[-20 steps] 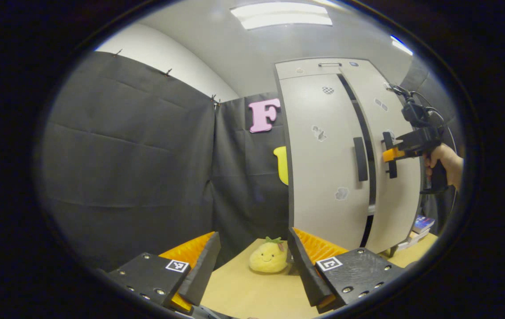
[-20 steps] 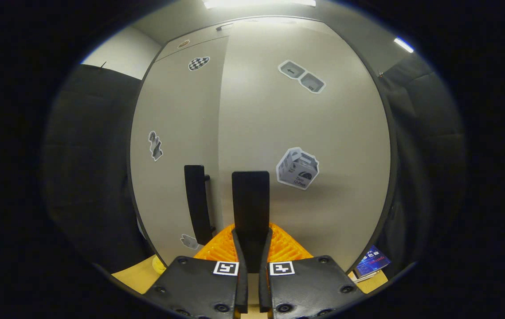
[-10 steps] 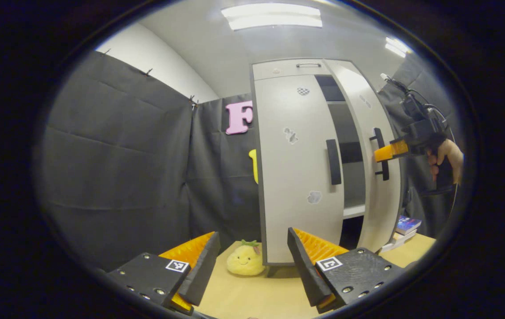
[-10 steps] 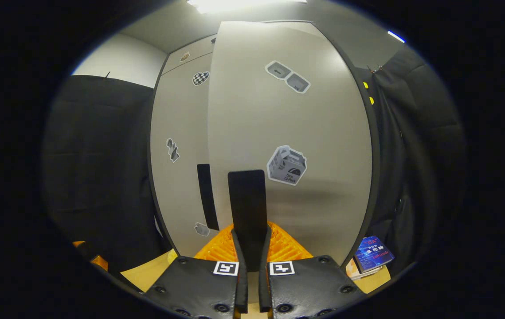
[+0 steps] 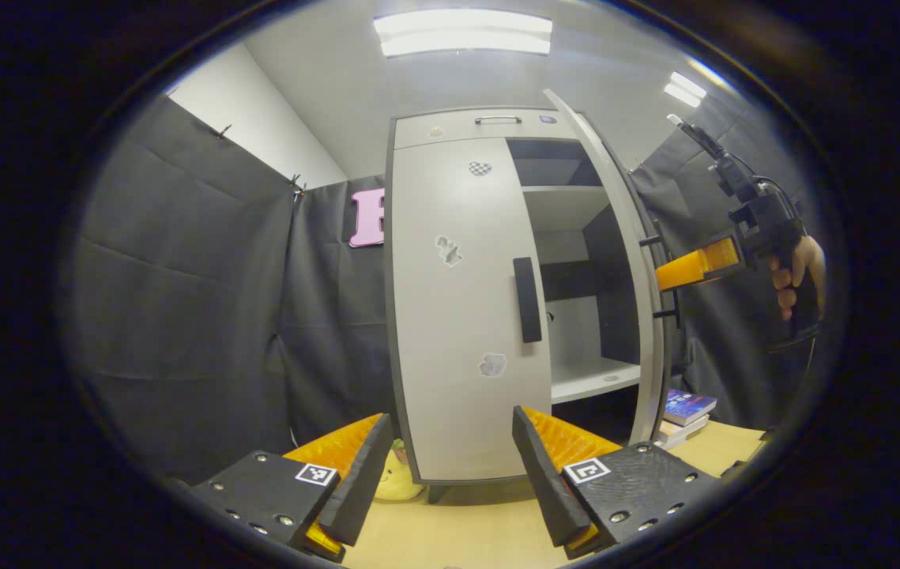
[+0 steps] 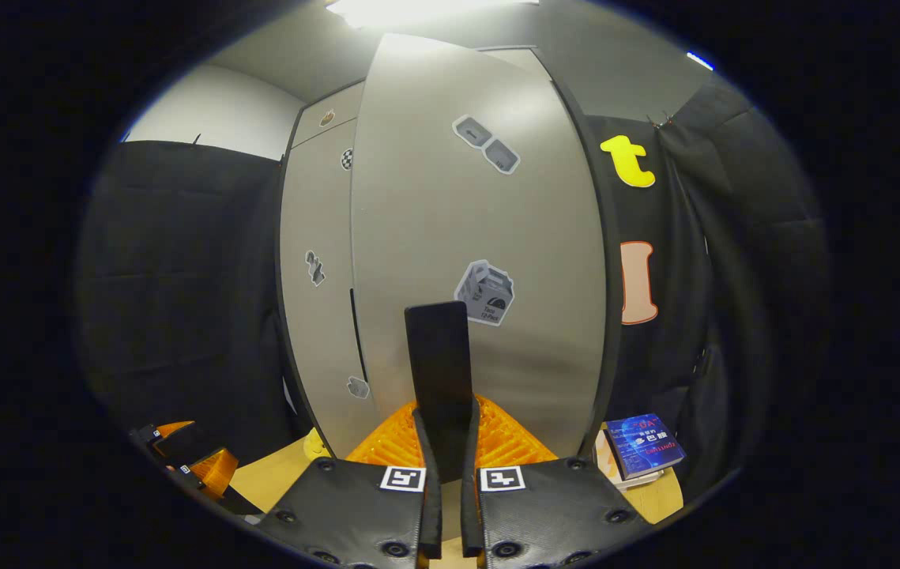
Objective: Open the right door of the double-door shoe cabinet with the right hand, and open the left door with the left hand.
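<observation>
A: Entry, shoe cabinet (image 5: 469,130). Right door (image 6: 481,237) stands swung well out from the cabinet front; left door (image 5: 461,316) is flush and unopened. Right gripper (image 6: 445,442) has both fingers pinched on the right door's handle (image 6: 438,356), a flat black vertical bar.

B: Left gripper (image 5: 450,466)?

A: Fingers spread wide, holding nothing, low in front of the cabinet, well short of the left door.

B: Handling?

A: My judgement: rigid panel on hinges, light to swing, nothing fragile. The left handle (image 5: 527,299), at the left door's inner edge, is the place to grip. It is smooth and narrow, so clamp square across it and pull along the door's arc, or the pads may slide off.

B: Contents?

A: Behind the right door, pale shelves (image 5: 592,378) with dark back panels; no shoes seen on the parts showing. Beside the cabinet's right foot, a small stack of books (image 6: 643,450) on the tabletop (image 5: 457,529). A yellow plush (image 5: 398,474) lies by its left foot.
</observation>
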`<move>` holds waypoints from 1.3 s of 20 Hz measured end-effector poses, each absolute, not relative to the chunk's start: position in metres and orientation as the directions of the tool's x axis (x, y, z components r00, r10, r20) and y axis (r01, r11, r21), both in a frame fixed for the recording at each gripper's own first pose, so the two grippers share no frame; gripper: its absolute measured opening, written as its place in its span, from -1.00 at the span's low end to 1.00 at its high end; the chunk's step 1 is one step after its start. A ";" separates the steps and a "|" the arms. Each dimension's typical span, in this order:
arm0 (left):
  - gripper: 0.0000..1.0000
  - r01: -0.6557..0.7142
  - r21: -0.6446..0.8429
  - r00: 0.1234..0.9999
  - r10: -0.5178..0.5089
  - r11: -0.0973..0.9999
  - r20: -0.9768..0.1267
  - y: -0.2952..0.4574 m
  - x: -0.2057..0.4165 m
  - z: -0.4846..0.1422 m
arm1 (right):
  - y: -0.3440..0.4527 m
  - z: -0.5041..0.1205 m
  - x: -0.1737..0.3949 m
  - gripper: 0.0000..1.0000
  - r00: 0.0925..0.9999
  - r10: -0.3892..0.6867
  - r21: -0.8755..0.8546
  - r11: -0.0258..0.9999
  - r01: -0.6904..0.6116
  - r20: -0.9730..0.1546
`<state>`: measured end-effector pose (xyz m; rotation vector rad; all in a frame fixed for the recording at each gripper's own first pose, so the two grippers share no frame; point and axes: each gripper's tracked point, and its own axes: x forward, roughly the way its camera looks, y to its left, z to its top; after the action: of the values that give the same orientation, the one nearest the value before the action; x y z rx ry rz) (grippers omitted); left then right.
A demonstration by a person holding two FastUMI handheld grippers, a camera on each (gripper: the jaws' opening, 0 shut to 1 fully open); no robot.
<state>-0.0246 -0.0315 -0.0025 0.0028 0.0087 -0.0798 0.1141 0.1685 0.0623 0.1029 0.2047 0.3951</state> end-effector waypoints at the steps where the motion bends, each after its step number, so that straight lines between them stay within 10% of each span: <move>1: 0.79 0.093 -0.001 0.996 -0.093 0.996 -0.011 -0.037 -0.024 -0.003 | 0.164 0.063 0.112 -0.78 0.906 0.387 0.142 0.920 -0.366 -0.173; 26: 0.77 0.208 -0.021 0.978 -0.208 0.978 -0.004 -0.112 -0.011 0.001 | 0.011 0.064 0.096 -0.87 0.972 0.177 0.059 0.984 -0.169 -0.154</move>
<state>-0.0108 -0.1125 0.0013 -0.0201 0.0062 -0.2095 0.0957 0.0108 0.0639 0.0456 0.1590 0.1747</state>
